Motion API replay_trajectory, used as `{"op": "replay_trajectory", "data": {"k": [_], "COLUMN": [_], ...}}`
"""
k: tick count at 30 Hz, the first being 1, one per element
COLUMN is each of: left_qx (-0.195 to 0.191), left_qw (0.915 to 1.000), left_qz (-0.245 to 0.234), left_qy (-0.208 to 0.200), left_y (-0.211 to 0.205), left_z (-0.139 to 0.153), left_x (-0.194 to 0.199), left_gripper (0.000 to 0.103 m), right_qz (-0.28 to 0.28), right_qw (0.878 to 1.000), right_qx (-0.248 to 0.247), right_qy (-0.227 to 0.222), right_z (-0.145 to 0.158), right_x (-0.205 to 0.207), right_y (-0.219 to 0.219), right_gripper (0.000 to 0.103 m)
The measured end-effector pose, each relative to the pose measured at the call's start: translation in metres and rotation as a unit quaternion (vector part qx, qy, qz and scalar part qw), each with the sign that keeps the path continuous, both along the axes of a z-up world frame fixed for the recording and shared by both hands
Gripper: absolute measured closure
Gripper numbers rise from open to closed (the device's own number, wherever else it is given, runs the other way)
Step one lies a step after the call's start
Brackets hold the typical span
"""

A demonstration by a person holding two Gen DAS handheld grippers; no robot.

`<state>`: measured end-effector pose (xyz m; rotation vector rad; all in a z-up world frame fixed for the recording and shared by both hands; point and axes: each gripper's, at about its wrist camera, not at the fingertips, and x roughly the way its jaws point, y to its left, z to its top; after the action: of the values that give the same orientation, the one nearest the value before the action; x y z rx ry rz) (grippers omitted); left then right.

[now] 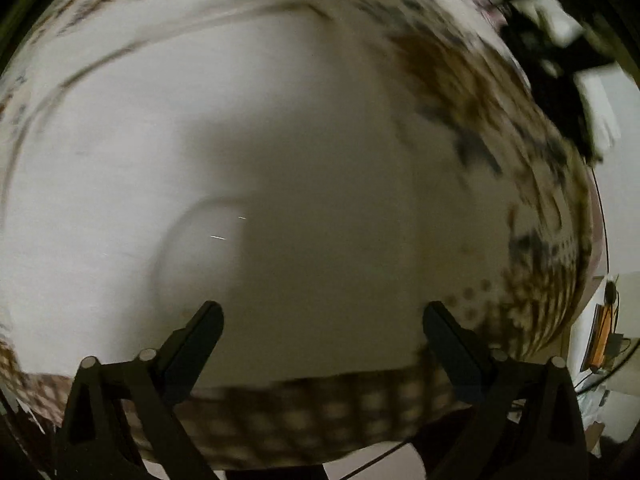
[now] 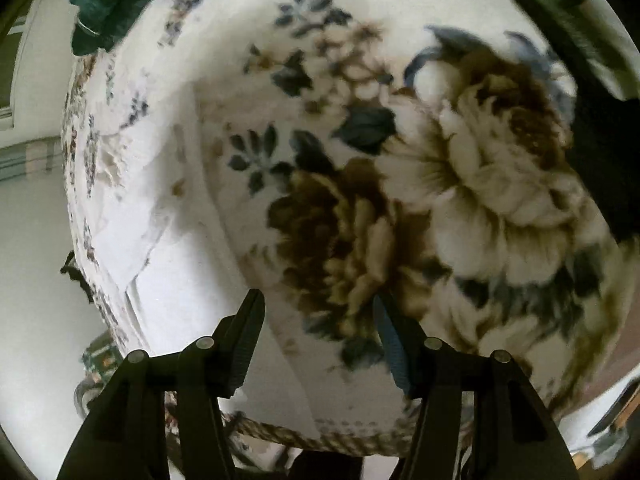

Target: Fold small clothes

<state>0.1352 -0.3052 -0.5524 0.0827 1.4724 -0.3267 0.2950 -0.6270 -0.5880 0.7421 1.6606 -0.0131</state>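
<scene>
Both tongs, left (image 1: 322, 322) and right (image 2: 318, 312), are held open and empty; white garment (image 2: 180, 240) lies left-of-centre, nearer the right.

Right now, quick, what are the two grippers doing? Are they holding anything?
Left hand-held gripper: open, holding nothing, over white cloth.
Right hand-held gripper: open, holding nothing, over the flowered blanket.

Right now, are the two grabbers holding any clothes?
No. The left gripper and the right gripper are both open, with nothing between their fingers. They hover over the flowered blanket and a white cloth.
</scene>
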Motion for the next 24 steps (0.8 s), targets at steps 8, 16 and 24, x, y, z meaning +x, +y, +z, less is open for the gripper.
{"op": "replay_trajectory", "data": {"k": [8, 16, 24], "left_qx": [0.042, 0.026, -0.016], "left_qw": [0.9958, 0.9934, 0.9878], "left_qz": [0.08, 0.107, 0.147], "left_qy": [-0.011, -0.03, -0.051], "left_y": [-0.05, -0.023, 0.02], "left_z": [-0.033, 0.009, 0.053], "left_x": [0.009, 0.014, 0.02], "left_gripper": [0.096, 0.101, 0.101], "right_qz": [0.025, -0.001, 0.005], "right_qw": [0.996, 0.98, 0.988], "right_qx": [0.084, 0.186, 0.137], "right_qy": [-0.03, -0.071, -0.066], "right_z": [-0.062, -0.098, -0.091], "right_x": [0.079, 0.194, 0.229], "right_y": [-0.008, 0.047, 0.086], "right_gripper": [0.044, 0.044, 0.094]}}
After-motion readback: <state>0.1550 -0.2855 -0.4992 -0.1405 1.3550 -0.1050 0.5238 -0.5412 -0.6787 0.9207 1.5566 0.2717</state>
